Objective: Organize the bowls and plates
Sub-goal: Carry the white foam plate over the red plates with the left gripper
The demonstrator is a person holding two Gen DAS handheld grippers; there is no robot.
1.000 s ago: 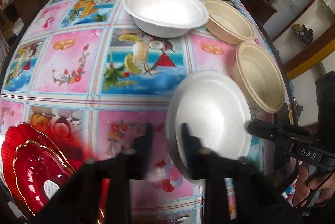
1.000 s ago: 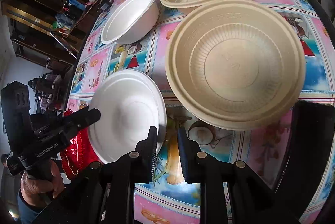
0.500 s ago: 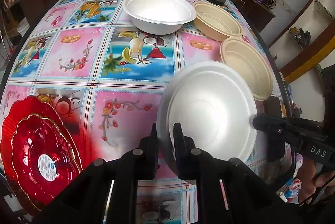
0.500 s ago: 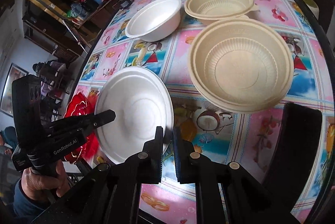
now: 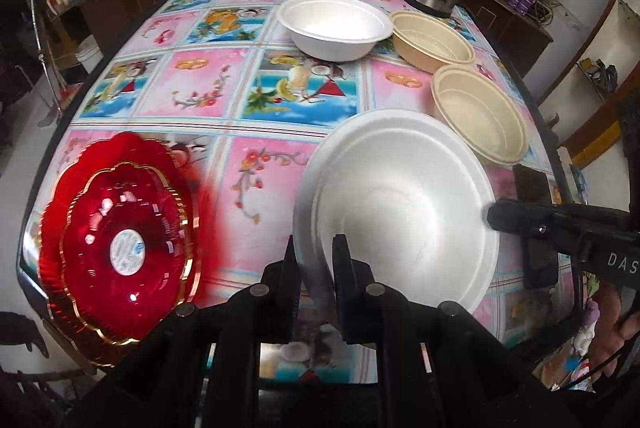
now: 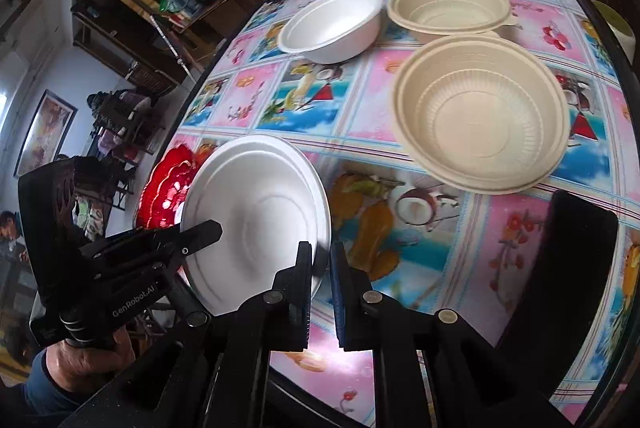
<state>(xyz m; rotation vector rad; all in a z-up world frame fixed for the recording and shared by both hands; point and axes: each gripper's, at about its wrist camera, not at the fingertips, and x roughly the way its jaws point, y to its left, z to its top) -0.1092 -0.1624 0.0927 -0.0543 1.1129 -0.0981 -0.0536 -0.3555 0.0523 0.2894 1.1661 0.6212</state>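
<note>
Across the whole left wrist view, the table point(image 5: 208, 96) is seen under a flowered cloth, with the dishes unsorted on it. At lower left, two red plates point(image 5: 120, 240) are already nested. At upper centre a white bowl point(image 5: 334, 26) stands alone, with two tan bowls point(image 5: 478, 112) at upper right, side by side and unstacked. At lower centre the white plate point(image 5: 400, 212) is held tilted above the table, gripped from both sides: its near rim is pinched in the left tongs point(image 5: 316, 256), nearly closed, and its far rim is clamped at right by the right tongs point(image 6: 321, 260), likewise narrowed on it. Most sorting is judged still undone: the plate is unplaced and the bowls unstacked. Both tongs are held low, pointing forward over the table edge.
</note>
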